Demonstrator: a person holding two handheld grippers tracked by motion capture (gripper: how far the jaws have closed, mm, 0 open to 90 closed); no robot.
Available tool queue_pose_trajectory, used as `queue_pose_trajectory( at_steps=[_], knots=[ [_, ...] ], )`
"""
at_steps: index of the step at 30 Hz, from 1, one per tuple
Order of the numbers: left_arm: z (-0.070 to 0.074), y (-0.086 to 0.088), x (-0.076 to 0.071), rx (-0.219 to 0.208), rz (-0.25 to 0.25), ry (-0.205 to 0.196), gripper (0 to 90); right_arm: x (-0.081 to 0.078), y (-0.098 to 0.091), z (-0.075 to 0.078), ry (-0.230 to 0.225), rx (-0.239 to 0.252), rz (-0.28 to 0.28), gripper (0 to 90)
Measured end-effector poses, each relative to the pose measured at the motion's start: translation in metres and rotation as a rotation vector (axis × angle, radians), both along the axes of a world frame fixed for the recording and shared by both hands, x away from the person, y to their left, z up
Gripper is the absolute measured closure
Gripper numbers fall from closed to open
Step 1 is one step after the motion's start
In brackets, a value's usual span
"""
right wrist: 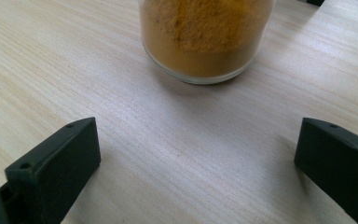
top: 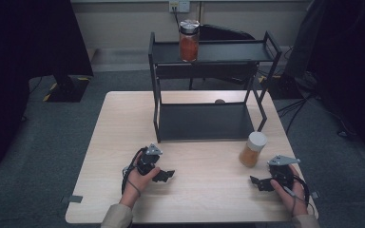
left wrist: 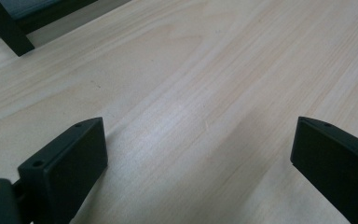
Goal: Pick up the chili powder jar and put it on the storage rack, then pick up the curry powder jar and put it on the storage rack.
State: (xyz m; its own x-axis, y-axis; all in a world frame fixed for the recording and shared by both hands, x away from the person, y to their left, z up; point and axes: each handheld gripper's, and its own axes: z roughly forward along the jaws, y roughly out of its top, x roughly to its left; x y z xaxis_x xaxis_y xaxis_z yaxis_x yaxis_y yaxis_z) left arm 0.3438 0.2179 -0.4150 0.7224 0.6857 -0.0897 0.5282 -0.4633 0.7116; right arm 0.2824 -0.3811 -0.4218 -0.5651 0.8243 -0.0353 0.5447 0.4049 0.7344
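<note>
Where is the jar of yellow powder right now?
In the high view, the yellow-powder jar stands upright on the table's right side, just ahead of the right tool and beside the black shelf's front right corner.

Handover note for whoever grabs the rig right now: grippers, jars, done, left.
Left gripper: open, empty, low over bare table, front left.
Right gripper: open, empty, front right, aimed at the yellow-powder jar; the jar sits just ahead of its fingers, not between them.
Yellow-powder jar: upright on the table, white lid on, beside the front right leg of the black rack.
Red-filled jar: standing on the rack's top shelf.
Done: one jar shelved, apparently.
Left: probably grasp the yellow-powder jar and place it on the rack.
</note>
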Motion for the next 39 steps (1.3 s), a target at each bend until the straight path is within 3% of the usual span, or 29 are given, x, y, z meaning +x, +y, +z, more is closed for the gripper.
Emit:
queue_pose_trajectory(
  at_steps=[4, 7, 8, 23, 28, 30, 33, 35, 39],
  knots=[
    [-0.003, -0.002, -0.005, 0.025, -0.023, -0.035, 0.0, 0.0, 0.0, 0.0, 0.001, 0.0, 0.0, 0.0],
    [-0.008, -0.004, -0.011, 0.058, -0.052, -0.091, 0.0, 0.0, 0.0, 0.0, 0.001, 0.0, 0.0, 0.0],
    [-0.01, -0.002, -0.012, 0.047, -0.054, -0.1, 0.0, 0.0, 0.0, 0.0, 0.0, 0.0, 0.0, 0.0],
    [-0.011, -0.001, -0.013, 0.045, -0.051, -0.103, 0.0, 0.001, 0.0, 0.001, 0.003, -0.001, 0.003, 0.0],
    [-0.011, -0.001, -0.013, 0.045, -0.051, -0.103, 0.0, 0.004, -0.003, 0.001, 0.006, -0.003, 0.037, 0.0],
    [-0.011, -0.001, -0.013, 0.045, -0.051, -0.103, 0.0, 0.009, -0.003, 0.006, 0.023, -0.019, 0.052, 0.0],
    [-0.011, -0.001, -0.013, 0.045, -0.051, -0.104, 0.0, 0.013, -0.003, 0.009, 0.034, -0.004, 0.051, 2.4],
    [-0.011, -0.001, -0.013, 0.045, -0.051, -0.103, 0.0, 0.014, -0.001, 0.013, 0.02, -0.02, 0.053, 1.9],
    [-0.011, -0.001, -0.014, 0.045, -0.051, -0.104, 0.0, 0.019, -0.002, 0.02, 0.016, -0.001, 0.058, 2.0]
  ],
)
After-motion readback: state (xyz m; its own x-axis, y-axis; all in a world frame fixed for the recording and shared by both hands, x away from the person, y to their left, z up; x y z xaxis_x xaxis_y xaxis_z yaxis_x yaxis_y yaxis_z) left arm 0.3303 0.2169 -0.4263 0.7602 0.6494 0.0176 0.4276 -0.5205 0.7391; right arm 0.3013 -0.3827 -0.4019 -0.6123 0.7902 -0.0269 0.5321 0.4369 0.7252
